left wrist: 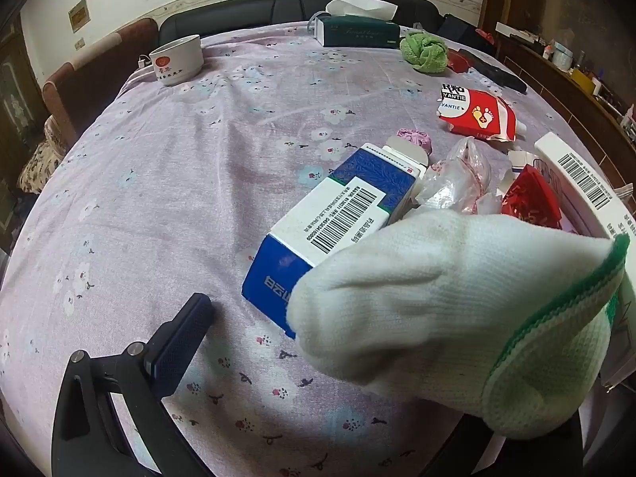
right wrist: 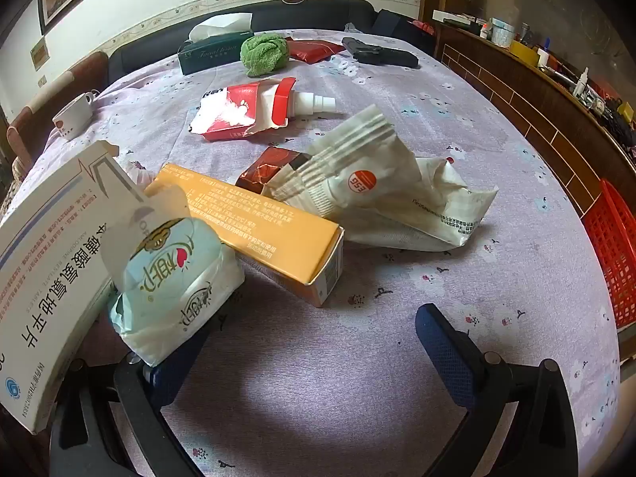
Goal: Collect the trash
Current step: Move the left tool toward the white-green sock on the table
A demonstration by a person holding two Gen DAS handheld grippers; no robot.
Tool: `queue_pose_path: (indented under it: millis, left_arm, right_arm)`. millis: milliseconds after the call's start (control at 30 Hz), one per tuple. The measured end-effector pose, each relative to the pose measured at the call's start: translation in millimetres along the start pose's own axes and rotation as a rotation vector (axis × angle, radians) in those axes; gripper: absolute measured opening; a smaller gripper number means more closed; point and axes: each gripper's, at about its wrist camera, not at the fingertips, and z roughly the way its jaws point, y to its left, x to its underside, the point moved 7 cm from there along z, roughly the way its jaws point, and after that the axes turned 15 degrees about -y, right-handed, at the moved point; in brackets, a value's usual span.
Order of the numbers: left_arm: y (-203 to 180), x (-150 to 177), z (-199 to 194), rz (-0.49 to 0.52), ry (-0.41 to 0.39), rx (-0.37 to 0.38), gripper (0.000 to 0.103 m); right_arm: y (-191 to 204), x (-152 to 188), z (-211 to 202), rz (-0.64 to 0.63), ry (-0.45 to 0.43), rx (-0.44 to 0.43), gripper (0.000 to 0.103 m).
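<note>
Starting the pickup: both grippers, left gripper [left wrist: 318, 318] and right gripper [right wrist: 310, 330], hover with fingers released, empty. Trash litters the counter [right wrist: 397, 278]; yellow box [right wrist: 270, 230] at frame centre needs straddling next.

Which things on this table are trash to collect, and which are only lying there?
Trash:
blue box
orange box
torn red pouch
white packet
tissue pack
clear bag

Only lying there:
mug
tissue box
green cloth
red basket, perhaps the bin
</note>
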Motion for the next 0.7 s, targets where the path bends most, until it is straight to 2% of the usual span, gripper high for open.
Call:
queue_pose_path:
  millis: [233, 300, 500, 633, 700]
  left_arm:
    - [0.4, 4.8, -9.7, 0.0, 0.004, -0.001, 0.103]
    - [0.8, 6.1, -19.7, -0.006, -0.027, 0.024, 0.103]
    - [5.1, 5.9, -64.0, 0.024, -0.168, -0.025, 0.103]
    - [-0.2, 13.0, -86.9, -0.003, -0.218, -0.014, 0.103]
    - [0.0, 16.2, -96.7, -0.026, -0.235, -0.005, 0.103]
  right_arm:
    - [0.2, 0.2, -0.1, 0.0, 0.0, 0.0, 0.103]
    - [0.2, 0.2, -0.1, 0.0, 0.0, 0.0, 0.103]
    - [0.4, 0.4, -0.2, 0.0, 0.0, 0.001, 0.103]
    - [0.3, -0.3, 0.3, -0.004, 0.003, -0.004, 0.103]
    - [-0.2, -0.5, 0.4, -0.029, 0.024, -0.037, 0.103]
